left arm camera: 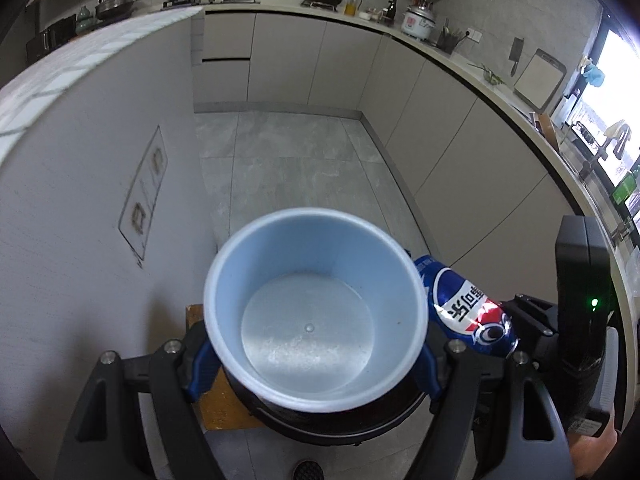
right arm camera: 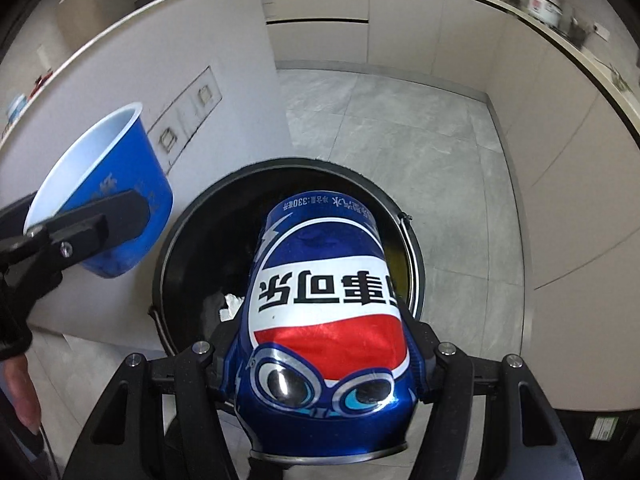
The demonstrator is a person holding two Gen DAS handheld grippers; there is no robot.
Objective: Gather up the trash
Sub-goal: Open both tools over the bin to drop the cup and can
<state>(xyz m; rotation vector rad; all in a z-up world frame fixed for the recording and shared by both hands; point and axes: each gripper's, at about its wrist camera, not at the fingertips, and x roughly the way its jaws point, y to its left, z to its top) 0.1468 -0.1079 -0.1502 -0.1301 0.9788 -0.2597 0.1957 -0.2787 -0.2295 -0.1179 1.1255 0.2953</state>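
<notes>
Blue, dented aluminium: the Pepsi can (right arm camera: 326,320) sits clamped between the fingers of the right gripper (right arm camera: 324,364), directly over the open mouth of the black trash bin (right arm camera: 192,240). Its long axis runs along the fingers and tips down toward the bin; the label reads upside down, and I cannot tell which end is the top. The blue paper cup (left arm camera: 316,316) is pinched at its sides by the left gripper (left arm camera: 316,364), mouth facing the camera and empty, its axis also along the fingers, with the bin's rim showing beneath it. In the right wrist view the cup hangs to the left of the bin, just off its rim rather than squarely above it.

As a judgement, both of these 2 pieces are picked up and carried to the bin, and neither is dropped yet. White crumpled paper (right arm camera: 232,304) already lies inside. Grey floor tiles (right arm camera: 400,128) and pale cabinets (right arm camera: 560,160) surround the bin.
</notes>
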